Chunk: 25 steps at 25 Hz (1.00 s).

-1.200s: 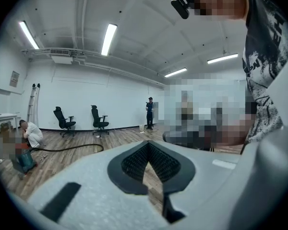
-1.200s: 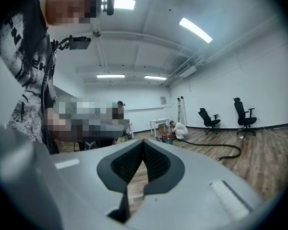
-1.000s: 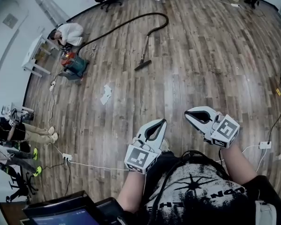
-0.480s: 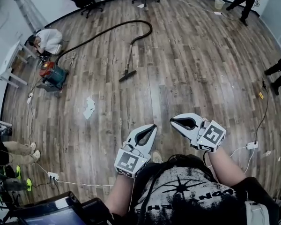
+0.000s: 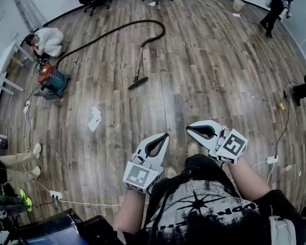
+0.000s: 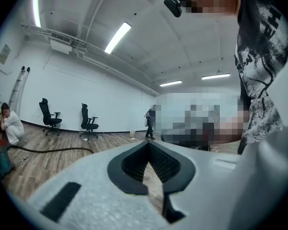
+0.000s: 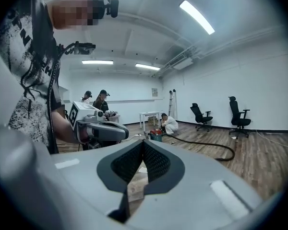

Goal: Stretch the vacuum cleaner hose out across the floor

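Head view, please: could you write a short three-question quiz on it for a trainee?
1. True or false: the left gripper and the right gripper are both shut and empty.
2. The hose lies: A, dead straight; B, bent into a hook; C, coiled in a heap.
3. What sits at the end of the hose line farthest from the vacuum cleaner?
Key: 1 true; 2 B; 3 the floor nozzle.

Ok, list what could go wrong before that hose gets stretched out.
A person crouches beside the vacuum cleaner; pulling the hose could tug it toward them.
The white cable along the floor nearby could trip the wearer.
The left gripper and right gripper are shut, far from the hose; they likely need opening first.
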Each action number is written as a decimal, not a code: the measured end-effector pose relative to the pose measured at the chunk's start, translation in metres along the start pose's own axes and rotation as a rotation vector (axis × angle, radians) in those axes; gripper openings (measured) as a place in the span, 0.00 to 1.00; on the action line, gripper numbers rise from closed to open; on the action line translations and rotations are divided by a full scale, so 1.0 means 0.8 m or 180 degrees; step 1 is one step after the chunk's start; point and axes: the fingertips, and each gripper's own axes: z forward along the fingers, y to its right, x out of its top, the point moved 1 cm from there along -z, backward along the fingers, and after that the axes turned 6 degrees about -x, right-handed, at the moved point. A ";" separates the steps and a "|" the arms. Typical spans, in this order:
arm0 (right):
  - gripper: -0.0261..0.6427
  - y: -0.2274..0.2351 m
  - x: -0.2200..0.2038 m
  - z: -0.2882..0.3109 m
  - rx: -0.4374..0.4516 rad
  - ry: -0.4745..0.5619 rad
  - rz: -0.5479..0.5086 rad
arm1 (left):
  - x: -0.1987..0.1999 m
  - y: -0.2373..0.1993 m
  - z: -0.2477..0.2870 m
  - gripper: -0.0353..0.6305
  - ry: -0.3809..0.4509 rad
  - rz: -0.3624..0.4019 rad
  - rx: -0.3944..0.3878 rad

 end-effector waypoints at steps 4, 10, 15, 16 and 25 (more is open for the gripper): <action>0.05 0.025 0.005 0.026 0.0074 0.0019 0.0007 | 0.000 -0.035 0.006 0.05 -0.0104 0.0000 0.0104; 0.05 0.102 0.016 0.068 0.0227 0.0074 0.0016 | 0.008 -0.097 0.048 0.05 -0.0137 0.0030 0.0350; 0.05 0.174 0.040 0.102 0.0421 0.0118 -0.0080 | 0.033 -0.153 0.097 0.06 -0.0218 0.0030 0.0558; 0.05 0.192 0.043 0.107 0.0442 0.0127 -0.0072 | 0.035 -0.164 0.109 0.06 -0.0263 0.0019 0.0595; 0.05 0.333 0.050 0.131 0.0565 0.0181 -0.0001 | 0.056 -0.241 0.220 0.06 -0.0315 0.0004 0.0732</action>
